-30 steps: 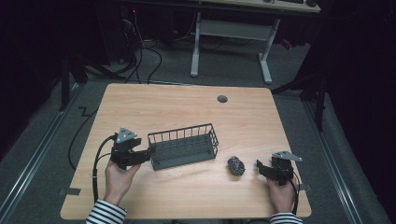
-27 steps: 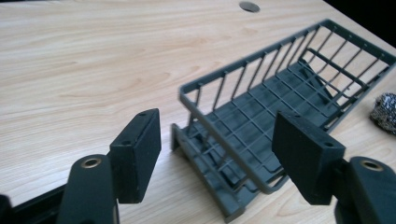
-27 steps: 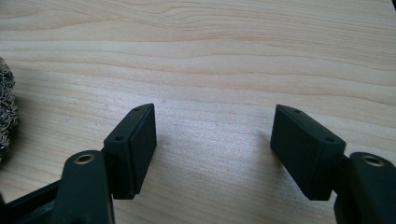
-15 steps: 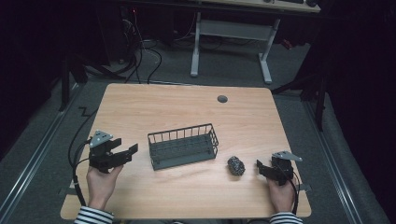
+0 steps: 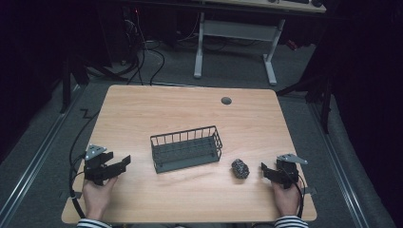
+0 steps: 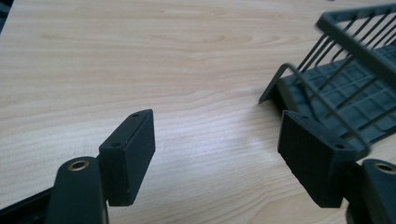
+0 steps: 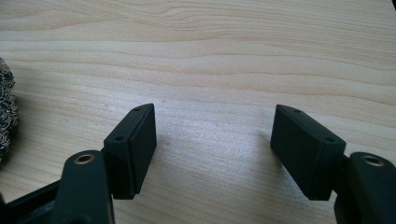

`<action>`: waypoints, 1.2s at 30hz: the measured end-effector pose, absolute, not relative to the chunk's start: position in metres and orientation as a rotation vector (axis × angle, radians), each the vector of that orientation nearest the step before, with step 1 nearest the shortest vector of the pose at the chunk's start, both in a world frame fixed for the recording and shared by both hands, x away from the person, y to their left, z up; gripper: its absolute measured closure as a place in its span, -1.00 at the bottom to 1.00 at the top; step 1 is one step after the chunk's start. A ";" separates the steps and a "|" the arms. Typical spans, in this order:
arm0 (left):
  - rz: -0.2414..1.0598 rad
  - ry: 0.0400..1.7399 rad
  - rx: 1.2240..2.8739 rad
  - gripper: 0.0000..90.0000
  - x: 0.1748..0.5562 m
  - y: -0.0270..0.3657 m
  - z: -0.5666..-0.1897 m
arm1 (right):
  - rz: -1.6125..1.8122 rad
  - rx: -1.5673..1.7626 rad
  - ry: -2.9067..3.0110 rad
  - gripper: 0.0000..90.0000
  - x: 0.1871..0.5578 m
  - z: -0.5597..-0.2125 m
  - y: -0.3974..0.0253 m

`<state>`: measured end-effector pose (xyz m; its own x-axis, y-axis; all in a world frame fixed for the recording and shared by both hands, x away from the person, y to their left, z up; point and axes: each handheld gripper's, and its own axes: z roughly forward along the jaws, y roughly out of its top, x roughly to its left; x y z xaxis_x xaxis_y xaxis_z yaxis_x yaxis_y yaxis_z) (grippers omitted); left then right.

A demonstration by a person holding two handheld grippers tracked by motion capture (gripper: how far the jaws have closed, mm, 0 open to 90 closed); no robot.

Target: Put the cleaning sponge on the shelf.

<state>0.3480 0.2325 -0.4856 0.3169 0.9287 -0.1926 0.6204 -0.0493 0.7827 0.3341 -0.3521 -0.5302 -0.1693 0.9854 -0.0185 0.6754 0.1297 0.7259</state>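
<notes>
A dark wire basket (image 5: 186, 148) sits empty in the middle of the wooden table (image 5: 190, 114). Its corner (image 6: 336, 79) appears at the right of the left gripper view. A steel-wool scrubber (image 5: 240, 168) lies just right of the basket, and its edge (image 7: 6, 112) shows at the left of the right gripper view. My left gripper (image 5: 121, 165) rests at the front left, open, apart from the basket, with bare wood between its pads (image 6: 133, 149). At the front right my right gripper (image 5: 266, 172) stands open and empty, a short way right of the scrubber.
A round grey grommet (image 5: 226, 100) is set in the table near its far edge. Beyond the table stand a white desk frame (image 5: 237, 33) and cables on the dark floor. A cable (image 5: 78, 142) trails off the left edge.
My left gripper has pulled away from the basket's left end toward the table's front-left corner. The right gripper, basket and scrubber have stayed put.
</notes>
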 end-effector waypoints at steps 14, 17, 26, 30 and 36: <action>0.519 1.452 1.803 -0.42 0.358 0.232 -0.517 | 0.801 1.596 1.909 -0.30 0.334 -0.530 -0.352; 0.544 1.460 1.821 -0.43 0.360 0.231 -0.520 | 0.802 1.596 1.908 -0.30 0.334 -0.530 -0.352; 0.592 1.474 1.859 -0.43 0.366 0.229 -0.526 | 0.802 1.596 1.910 -0.30 0.334 -0.530 -0.352; 0.606 1.476 1.863 -0.43 0.367 0.228 -0.527 | 0.801 1.588 1.916 -0.30 0.335 -0.530 -0.353; 0.626 1.483 1.883 -0.43 0.369 0.227 -0.531 | 0.805 1.588 1.918 -0.31 0.334 -0.530 -0.352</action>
<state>0.3686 0.2271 -0.5310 0.2452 0.9691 -0.0260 0.6578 -0.1466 0.7388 0.3342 -0.3523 -0.5301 -0.1789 0.9837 -0.0192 0.6756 0.1370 0.7245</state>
